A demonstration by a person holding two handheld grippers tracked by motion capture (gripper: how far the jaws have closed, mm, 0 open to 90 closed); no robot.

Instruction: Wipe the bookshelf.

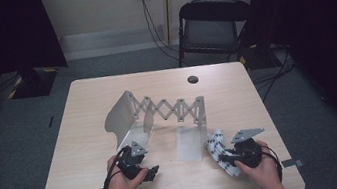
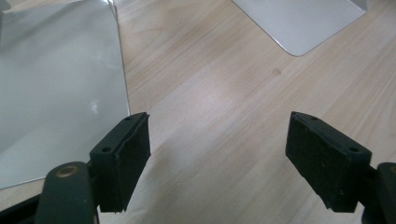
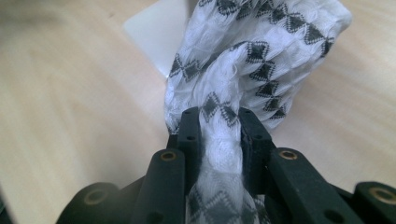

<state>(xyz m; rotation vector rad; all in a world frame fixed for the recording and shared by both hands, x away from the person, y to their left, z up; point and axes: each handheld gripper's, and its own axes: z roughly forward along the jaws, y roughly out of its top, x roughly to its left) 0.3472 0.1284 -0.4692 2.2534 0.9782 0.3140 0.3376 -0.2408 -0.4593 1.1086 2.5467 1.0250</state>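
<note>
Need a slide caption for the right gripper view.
Right claw shut on a white, black-patterned cloth above the wooden table.

The cloth [image 3: 261,51] is white and soft, with a bumpy knit and small black shapes. The table [image 2: 219,93] is light wood, smooth and a bit dull. The rack [image 1: 159,113] looks like grey metal, and its flat plates are smooth and a little shiny. The right gripper [image 3: 218,140] has black matt pads [image 3: 190,135] that look like rubber.
</note>
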